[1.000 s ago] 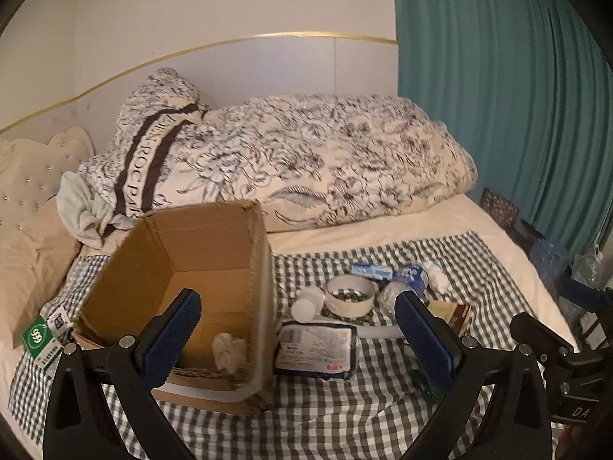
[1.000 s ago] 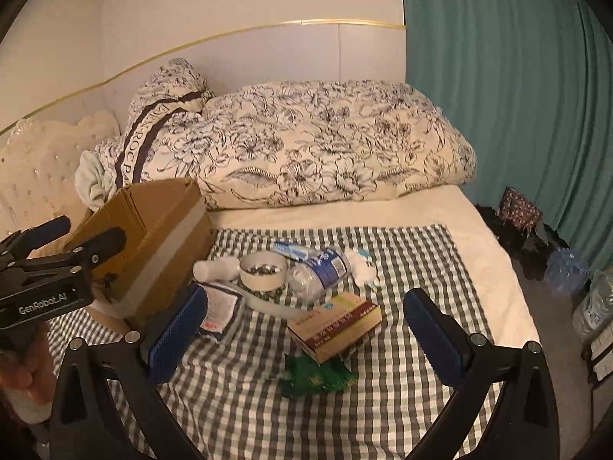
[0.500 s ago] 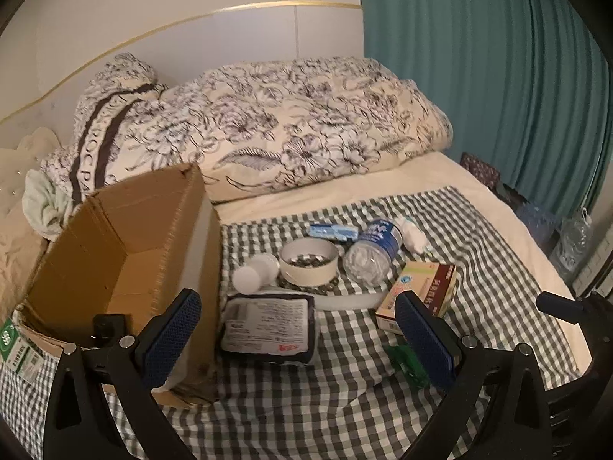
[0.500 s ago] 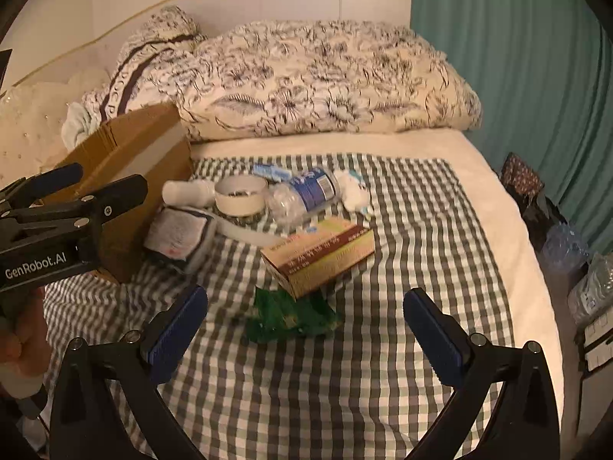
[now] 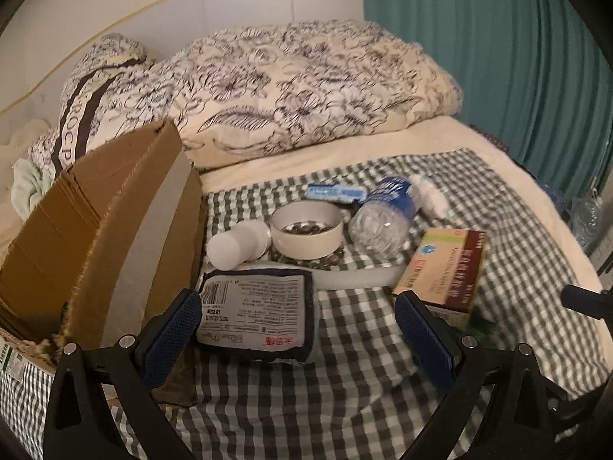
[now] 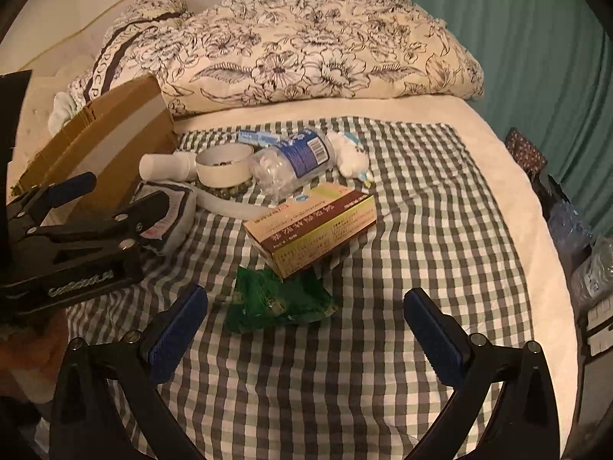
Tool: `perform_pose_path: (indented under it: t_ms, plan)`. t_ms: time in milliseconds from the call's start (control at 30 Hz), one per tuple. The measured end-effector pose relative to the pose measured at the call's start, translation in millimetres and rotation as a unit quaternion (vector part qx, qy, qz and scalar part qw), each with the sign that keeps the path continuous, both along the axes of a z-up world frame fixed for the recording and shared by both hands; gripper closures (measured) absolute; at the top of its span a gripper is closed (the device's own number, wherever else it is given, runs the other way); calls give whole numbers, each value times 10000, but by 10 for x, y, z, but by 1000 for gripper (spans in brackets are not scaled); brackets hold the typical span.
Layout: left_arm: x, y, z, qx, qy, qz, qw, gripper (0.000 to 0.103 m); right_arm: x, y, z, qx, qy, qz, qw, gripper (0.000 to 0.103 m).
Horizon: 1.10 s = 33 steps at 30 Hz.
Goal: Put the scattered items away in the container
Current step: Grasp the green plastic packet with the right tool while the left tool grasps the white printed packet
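Both hand-held grippers are spread and empty: the left hand-held gripper (image 5: 297, 339) hovers over a dark packet (image 5: 254, 316) beside the cardboard box (image 5: 99, 237); the right hand-held gripper (image 6: 304, 331) hovers just short of a green pouch (image 6: 277, 301).

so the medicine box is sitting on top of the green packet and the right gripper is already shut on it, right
Not quite. The medicine box does rest partly on the green packet, but the right gripper is open, holding nothing, with its jaws spread wide on either side of the packet. The right wrist view shows this.
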<state>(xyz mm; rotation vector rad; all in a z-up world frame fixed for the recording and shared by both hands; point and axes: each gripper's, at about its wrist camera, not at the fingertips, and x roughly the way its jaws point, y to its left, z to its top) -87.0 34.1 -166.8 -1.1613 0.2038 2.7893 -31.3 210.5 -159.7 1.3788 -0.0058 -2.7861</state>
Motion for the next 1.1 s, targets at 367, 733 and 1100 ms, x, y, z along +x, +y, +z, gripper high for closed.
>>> perform_pose_path:
  t_ms: [367,733,1100]
  plan:
    - [-283,-21,-428,-137,-352,337,9987,0,-168,-43,-216,-16,-276,42,9996,0]
    - [-506,-4,-746,-450,-692,439,9956,10,-324,-65,-477,144,-602,4,9981,0]
    - [-582,-161,-883,-236,-728,575,9954,44,-424,-129,-622,107,-787,88,9968,13]
